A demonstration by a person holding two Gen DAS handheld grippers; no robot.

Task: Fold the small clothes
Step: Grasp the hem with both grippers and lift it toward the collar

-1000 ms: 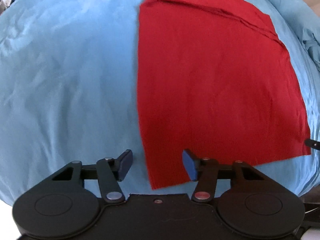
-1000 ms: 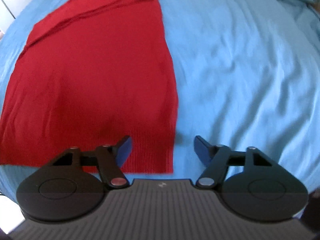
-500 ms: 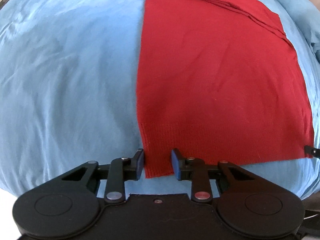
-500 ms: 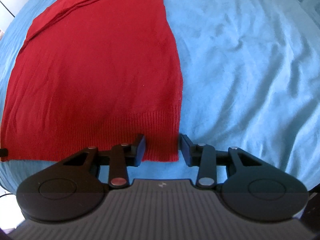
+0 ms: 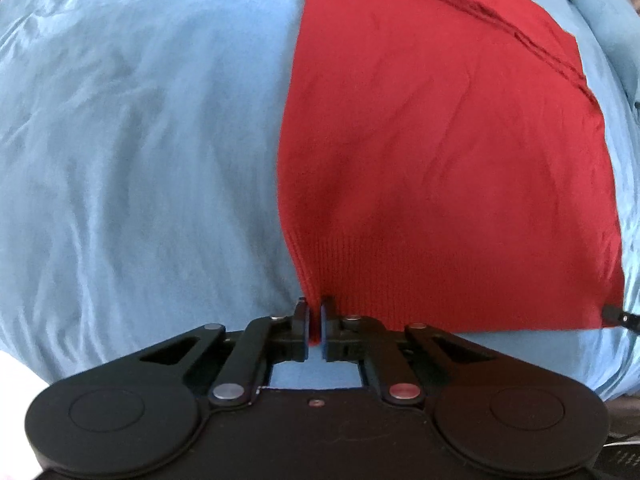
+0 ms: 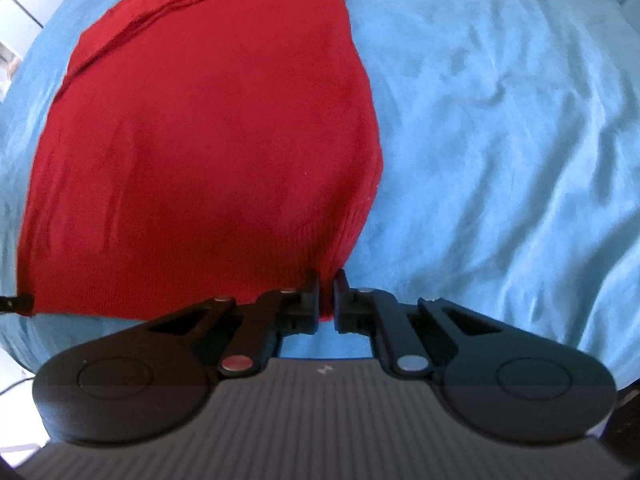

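A red knit garment (image 5: 440,152) lies spread on a blue bedsheet (image 5: 132,140), its ribbed hem nearest me. My left gripper (image 5: 315,312) is shut on the hem's near left corner, which is pulled up a little. In the right wrist view the same garment (image 6: 200,140) fills the left half. My right gripper (image 6: 327,286) is shut on the hem's near right corner, also lifted. The tip of the right gripper shows at the right edge of the left wrist view (image 5: 616,314), and the left gripper's tip at the left edge of the right wrist view (image 6: 18,303).
The blue sheet (image 6: 500,140) is wrinkled and spreads wide on both sides of the garment. A rumpled blue fold (image 5: 600,12) lies at the far right. The bed's near edge runs just below both grippers.
Both grippers moved onto the hem corners and closed from wide open to shut on the fabric. The corners now bunch and rise slightly.
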